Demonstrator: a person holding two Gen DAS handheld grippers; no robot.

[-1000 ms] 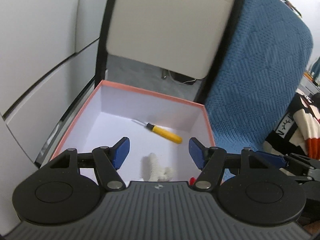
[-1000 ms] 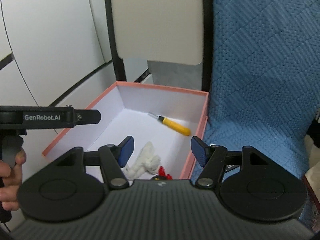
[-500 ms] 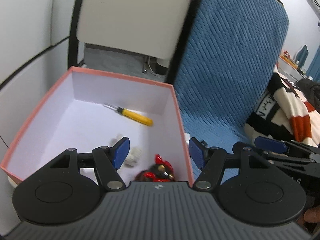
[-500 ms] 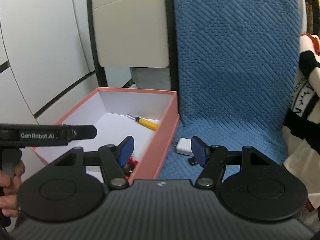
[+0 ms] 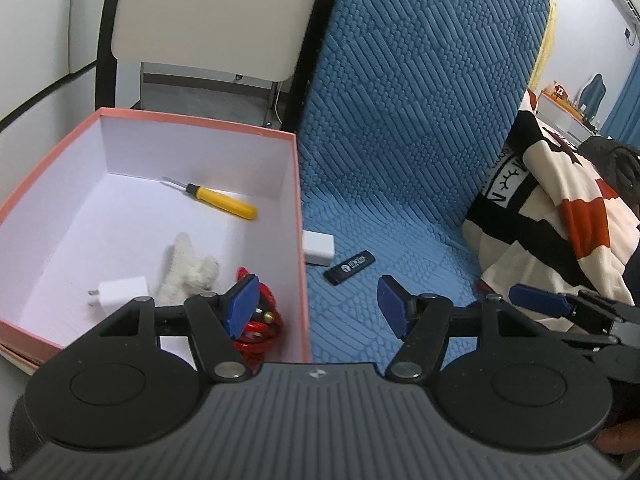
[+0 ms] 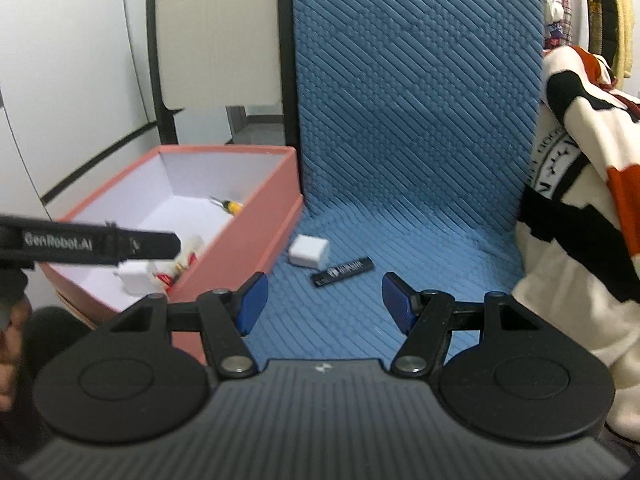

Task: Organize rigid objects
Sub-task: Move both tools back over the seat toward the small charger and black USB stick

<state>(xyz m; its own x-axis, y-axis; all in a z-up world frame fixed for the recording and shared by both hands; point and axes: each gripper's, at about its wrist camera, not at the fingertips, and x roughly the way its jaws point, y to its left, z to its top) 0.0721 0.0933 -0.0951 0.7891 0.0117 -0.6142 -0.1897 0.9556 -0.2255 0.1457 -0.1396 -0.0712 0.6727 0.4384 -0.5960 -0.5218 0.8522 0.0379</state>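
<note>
A pink box (image 5: 298,184) (image 6: 256,220) with a white inside stands on the blue quilted seat. In it lie a yellow-handled screwdriver (image 5: 222,200) (image 6: 231,206), a white plug adapter (image 5: 120,290), a white fluffy piece (image 5: 188,266) and a red cable lock (image 5: 260,320). On the seat right of the box lie a white charger block (image 5: 318,246) (image 6: 309,251) and a black flat stick (image 5: 350,266) (image 6: 343,270). My left gripper (image 5: 316,308) is open over the box's right wall, empty. My right gripper (image 6: 322,304) is open and empty, just short of the black stick.
The blue quilted cushion (image 6: 400,120) covers the seat and backrest. A cream, black and orange blanket (image 6: 580,200) (image 5: 560,208) is heaped at the right. White cabinet panels (image 6: 60,80) and a beige chair back (image 6: 216,32) stand behind the box.
Both grippers have swung right, from over the box toward the blue seat. The white charger block and the black stick have come into view. Both stayed open.
</note>
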